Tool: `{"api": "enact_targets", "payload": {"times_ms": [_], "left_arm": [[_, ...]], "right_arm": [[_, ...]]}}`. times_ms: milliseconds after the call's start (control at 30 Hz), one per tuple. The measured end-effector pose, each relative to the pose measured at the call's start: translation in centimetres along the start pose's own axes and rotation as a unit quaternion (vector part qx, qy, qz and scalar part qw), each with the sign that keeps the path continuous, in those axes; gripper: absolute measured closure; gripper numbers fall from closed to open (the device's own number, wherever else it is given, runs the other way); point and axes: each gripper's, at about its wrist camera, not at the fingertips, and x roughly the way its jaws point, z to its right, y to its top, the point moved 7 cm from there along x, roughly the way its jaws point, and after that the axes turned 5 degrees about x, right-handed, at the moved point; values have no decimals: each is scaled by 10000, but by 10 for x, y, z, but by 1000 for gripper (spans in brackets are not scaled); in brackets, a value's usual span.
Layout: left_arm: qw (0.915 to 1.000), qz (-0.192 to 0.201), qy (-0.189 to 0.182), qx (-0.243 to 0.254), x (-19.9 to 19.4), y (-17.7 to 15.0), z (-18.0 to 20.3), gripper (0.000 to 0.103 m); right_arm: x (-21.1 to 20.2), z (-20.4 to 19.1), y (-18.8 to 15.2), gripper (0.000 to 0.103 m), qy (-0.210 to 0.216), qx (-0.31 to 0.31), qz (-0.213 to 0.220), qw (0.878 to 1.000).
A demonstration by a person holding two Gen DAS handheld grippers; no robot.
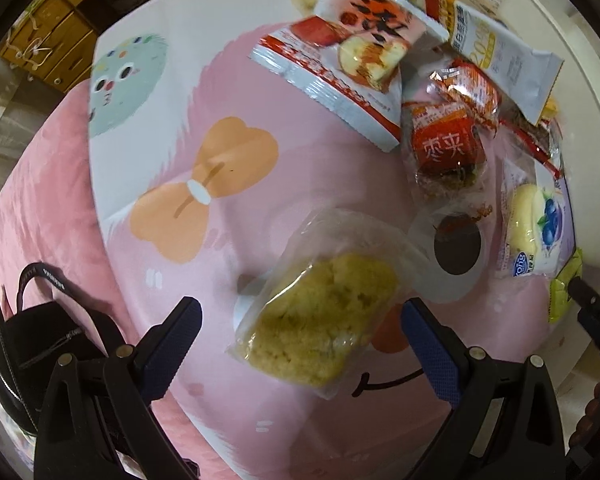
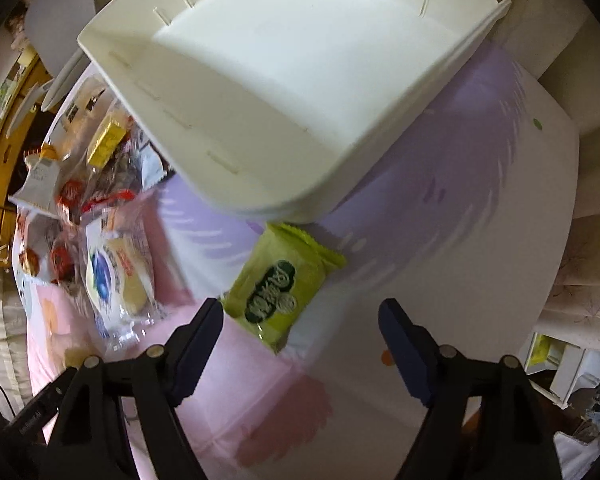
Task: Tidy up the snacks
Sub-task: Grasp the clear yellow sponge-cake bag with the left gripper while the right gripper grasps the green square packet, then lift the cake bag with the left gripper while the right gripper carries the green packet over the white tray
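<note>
The white bin (image 2: pixel 284 92) runs off the right-wrist picture at twelve o'clock, and its near corner covers one end of the green packet (image 2: pixel 278 284). At nine o'clock, the snack pile (image 2: pixel 84 184) smears with blur, labels unreadable. In the left-wrist picture, the yellow packet (image 1: pixel 564 292) at three o'clock is mostly hidden.

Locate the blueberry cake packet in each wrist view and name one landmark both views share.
Left wrist view: the blueberry cake packet lies at the right edge, below the red-wrapped snacks.
Right wrist view: the same packet lies at left centre, left of the green snack packet.
Shared landmark: the pink cartoon table mat under the snacks.
</note>
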Motion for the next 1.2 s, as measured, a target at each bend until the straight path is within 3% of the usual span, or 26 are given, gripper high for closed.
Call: {"api": "enact_targets", "payload": {"times_ms": [167,400,600,1200], "left_arm": [[9999,-107,73,113,10,0,0,10],[9998,-128,-4,145,22,-3,-7,32],[9997,67,-139,195,22,-7,-14,49],[9993,270,-183,-176,4,-36,-29,50]], "right_arm": [[4,-9,0,30,-12,-83,-54,10000],[3,-16,-4,46,15,-250,36,9997],[5,-19,-3,48,-7,-291,115,9995],[3,-24,-22,65,-101,-669,307,9972]]}}
